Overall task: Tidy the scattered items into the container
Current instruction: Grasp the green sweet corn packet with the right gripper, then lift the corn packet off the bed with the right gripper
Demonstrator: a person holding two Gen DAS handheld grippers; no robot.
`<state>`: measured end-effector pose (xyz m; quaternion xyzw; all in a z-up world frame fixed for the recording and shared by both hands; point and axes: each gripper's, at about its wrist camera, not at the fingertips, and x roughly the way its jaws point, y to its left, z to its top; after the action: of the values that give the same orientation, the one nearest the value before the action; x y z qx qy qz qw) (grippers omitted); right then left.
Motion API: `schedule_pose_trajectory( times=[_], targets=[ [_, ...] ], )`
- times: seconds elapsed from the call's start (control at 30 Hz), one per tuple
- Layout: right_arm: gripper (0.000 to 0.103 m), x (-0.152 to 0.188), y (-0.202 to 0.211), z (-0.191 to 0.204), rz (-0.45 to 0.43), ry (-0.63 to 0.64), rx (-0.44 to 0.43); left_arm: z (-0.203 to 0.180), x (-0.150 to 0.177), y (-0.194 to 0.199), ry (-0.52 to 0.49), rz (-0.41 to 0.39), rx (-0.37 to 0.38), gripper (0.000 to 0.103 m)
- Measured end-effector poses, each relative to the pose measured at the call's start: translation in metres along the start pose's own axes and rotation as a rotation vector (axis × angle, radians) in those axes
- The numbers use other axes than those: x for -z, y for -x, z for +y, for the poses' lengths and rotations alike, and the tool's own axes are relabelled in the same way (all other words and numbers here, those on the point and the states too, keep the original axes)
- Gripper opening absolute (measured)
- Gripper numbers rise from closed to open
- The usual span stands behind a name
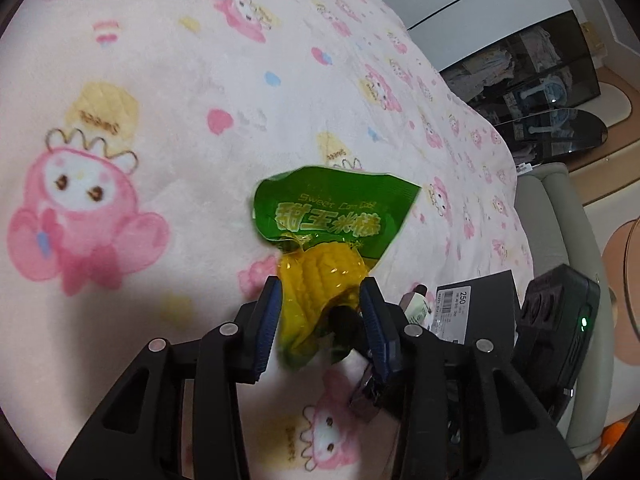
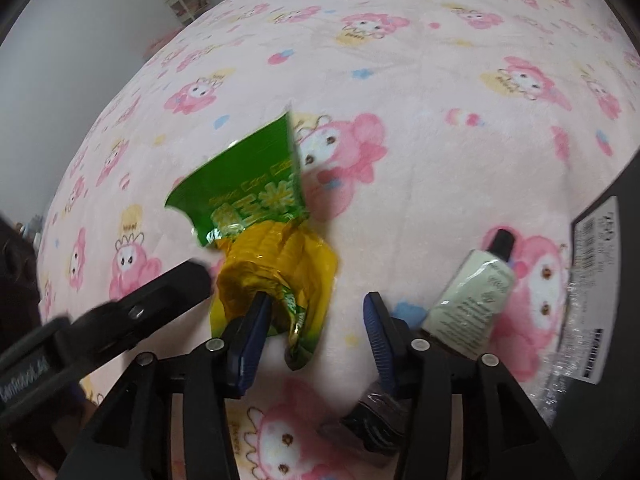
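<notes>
Both claws work low over a bed. Left claw [image 1: 320,300] is clamped on the yellow lower end of a sweet-corn snack packet [image 1: 320,240], its two blue pads pressing the crinkled wrapper from either side; the packet's green printed top fans away from the fingers over the bedding. Right claw [image 2: 316,316] stands with its jaws apart and grips nothing; in its own view its left blue pad touches or overlaps the packet [image 2: 276,256], though I cannot tell whether it truly presses it, while the other pad is clear of it over bare blanket.

Going down in size: the pink cartoon-print blanket [image 2: 420,80] covers the bed and fills most of both views. At the right edge of the right wrist view sits a black box [image 2: 592,300] with a white barcode label on its side, the likely container; the left wrist view shows the same box [image 1: 480,304] just beyond the right claw's body. Beside the box, lying tilted on the blanket, is a small pale-green bottle [image 2: 472,300] with a black cap, its cap pointing away from the camera. A little dark, shiny wrapped item [image 2: 372,416] lies under the right claw's finger; what it is I cannot tell.
</notes>
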<state>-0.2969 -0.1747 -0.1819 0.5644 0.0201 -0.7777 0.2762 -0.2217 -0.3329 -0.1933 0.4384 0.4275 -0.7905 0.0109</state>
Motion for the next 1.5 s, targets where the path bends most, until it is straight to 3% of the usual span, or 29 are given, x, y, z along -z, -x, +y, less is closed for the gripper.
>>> schedule_pose_trajectory(
  times=[0.1, 0.23, 0.53, 0.77, 1.03, 1.2, 1.37, 1.5],
  targets=[
    [0.052, 0.000, -0.008, 0.005, 0.016, 0.034, -0.014, 0.005, -0.003, -0.011, 0.029, 0.015, 0.027, 0.050],
    [0.052, -0.002, -0.013, 0.011, 0.032, 0.066, -0.065, 0.009, -0.004, -0.012, 0.065, 0.015, 0.039, 0.048],
    [0.038, 0.014, 0.022, 0.014, 0.013, 0.066, -0.136, 0.002, 0.017, 0.019, 0.052, -0.014, 0.045, 0.044],
    [0.036, 0.061, 0.056, 0.016, 0.028, 0.067, -0.176, -0.012, 0.066, 0.054, 0.011, 0.019, 0.034, 0.043],
    [0.036, 0.142, 0.088, 0.003, 0.090, 0.056, -0.182, -0.021, 0.153, 0.069, -0.017, 0.130, 0.024, 0.043],
    [0.036, 0.184, 0.099, -0.014, 0.142, 0.028, -0.184, -0.028, 0.184, 0.075, -0.034, 0.181, 0.017, 0.043],
    [0.035, 0.196, 0.110, -0.030, 0.140, -0.003, -0.174, -0.036, 0.212, 0.081, -0.055, 0.228, 0.006, 0.039],
    [0.035, 0.194, 0.123, -0.036, 0.101, -0.011, -0.178, -0.039, 0.200, 0.091, -0.075, 0.190, -0.026, 0.039]
  ],
)
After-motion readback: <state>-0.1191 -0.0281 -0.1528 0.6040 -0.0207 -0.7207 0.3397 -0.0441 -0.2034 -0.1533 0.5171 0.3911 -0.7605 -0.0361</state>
